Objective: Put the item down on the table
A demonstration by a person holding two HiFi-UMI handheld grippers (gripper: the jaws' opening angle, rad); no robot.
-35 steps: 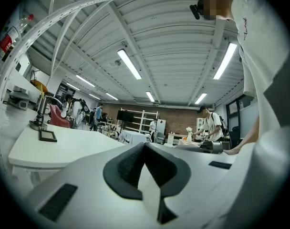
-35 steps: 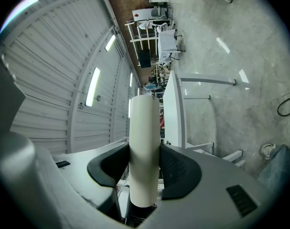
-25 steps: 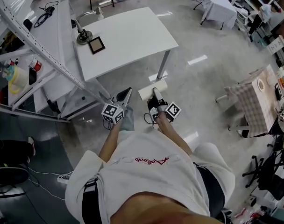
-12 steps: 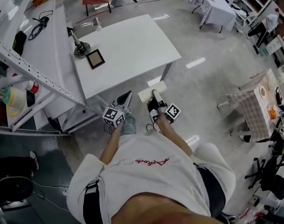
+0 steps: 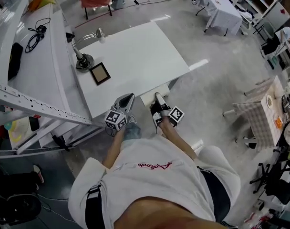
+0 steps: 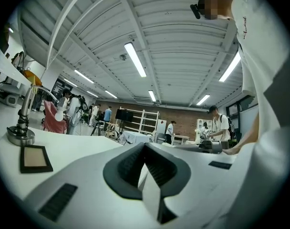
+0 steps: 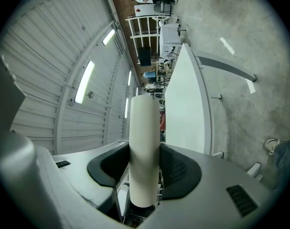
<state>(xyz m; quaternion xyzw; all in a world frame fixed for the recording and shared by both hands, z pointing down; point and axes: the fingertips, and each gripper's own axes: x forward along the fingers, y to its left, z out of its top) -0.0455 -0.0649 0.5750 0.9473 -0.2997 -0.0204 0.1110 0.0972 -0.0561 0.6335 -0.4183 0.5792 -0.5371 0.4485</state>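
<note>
White table top (image 5: 145, 51) lies at 12 o'clock, and the cream roll (image 5: 149, 98) hangs at its near edge, pinched by the right gripper (image 5: 158, 99); the left gripper (image 5: 126, 100), at 9 o'clock of it, is pressed together on nothing. Best, I judge, to carry the roll over bare top, clear of the small frame (image 5: 100, 73) at 10 o'clock, releasing only once it rests. Whether it already overhangs the table is hard to tell.
</note>
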